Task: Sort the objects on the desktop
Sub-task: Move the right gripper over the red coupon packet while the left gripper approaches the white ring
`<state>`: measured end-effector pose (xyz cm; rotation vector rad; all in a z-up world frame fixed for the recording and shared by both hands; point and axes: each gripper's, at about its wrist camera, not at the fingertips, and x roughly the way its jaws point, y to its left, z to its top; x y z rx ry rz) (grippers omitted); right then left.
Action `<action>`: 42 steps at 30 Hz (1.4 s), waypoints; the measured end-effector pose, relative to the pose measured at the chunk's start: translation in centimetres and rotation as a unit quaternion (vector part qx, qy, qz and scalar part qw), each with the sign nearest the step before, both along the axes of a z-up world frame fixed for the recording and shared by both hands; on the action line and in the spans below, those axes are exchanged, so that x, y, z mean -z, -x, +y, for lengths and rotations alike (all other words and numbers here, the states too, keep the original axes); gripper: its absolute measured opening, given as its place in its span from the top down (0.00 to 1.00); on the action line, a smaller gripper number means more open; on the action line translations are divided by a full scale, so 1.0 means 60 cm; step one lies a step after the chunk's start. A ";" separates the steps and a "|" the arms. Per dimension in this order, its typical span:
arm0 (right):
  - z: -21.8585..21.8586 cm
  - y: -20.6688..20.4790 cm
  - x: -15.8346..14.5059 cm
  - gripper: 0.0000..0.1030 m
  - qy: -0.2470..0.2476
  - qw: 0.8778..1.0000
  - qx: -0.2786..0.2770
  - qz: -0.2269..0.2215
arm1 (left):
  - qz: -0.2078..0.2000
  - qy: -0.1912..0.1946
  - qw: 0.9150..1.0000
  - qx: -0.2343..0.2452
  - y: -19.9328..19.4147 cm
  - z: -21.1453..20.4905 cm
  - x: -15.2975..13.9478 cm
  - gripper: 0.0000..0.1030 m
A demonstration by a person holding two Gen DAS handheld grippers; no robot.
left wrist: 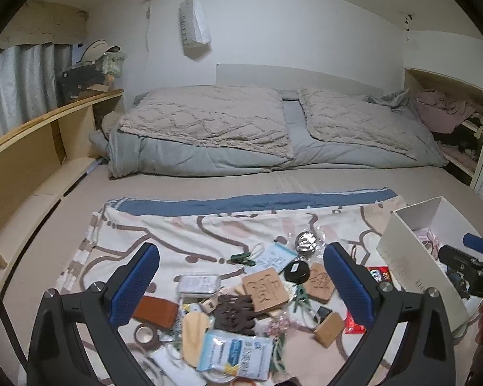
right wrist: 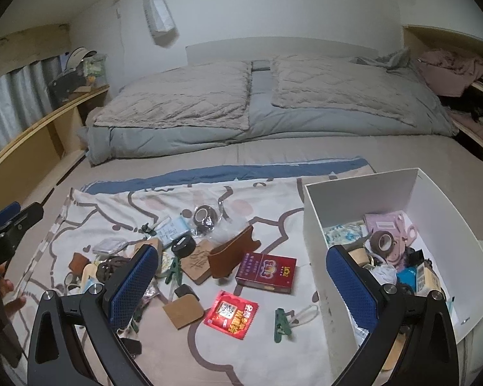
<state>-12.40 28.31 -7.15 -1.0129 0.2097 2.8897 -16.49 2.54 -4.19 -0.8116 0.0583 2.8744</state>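
Observation:
Small desk items lie scattered on a patterned cloth [left wrist: 190, 225] on the bed. My left gripper [left wrist: 241, 281] is open and empty above a pile: wooden coasters [left wrist: 265, 291], a black round tin [left wrist: 295, 271], a clear case [left wrist: 199, 284], a blue-white packet [left wrist: 238, 357]. My right gripper [right wrist: 243, 284] is open and empty, straddling the left wall of a white box [right wrist: 315, 247] that holds several items. Between its fingers lie a maroon cigarette box [right wrist: 266, 272], a red sachet [right wrist: 232, 314] and a green clip [right wrist: 281, 321].
Folded grey quilts [left wrist: 209, 122] lie at the head of the bed. A wooden shelf [left wrist: 32, 148] runs along the left. The white box also shows in the left wrist view [left wrist: 402, 257], with the right gripper over it.

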 end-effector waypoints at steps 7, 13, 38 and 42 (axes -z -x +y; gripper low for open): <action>-0.015 0.000 0.000 0.00 0.004 1.000 -0.022 -0.006 | -0.020 0.023 0.999 -0.015 -0.019 -0.039 0.011 0.00; -0.038 0.002 0.008 0.00 0.006 0.999 -0.050 -0.018 | -0.044 0.048 0.997 -0.039 -0.021 -0.077 0.021 0.00; -0.066 0.082 0.148 0.00 -0.041 0.985 -0.085 -0.144 | -0.224 0.112 0.959 -0.136 0.012 -0.245 0.190 0.00; -0.066 0.098 0.163 0.00 -0.051 0.984 -0.077 -0.155 | -0.247 0.105 0.953 -0.141 0.008 -0.276 0.213 0.00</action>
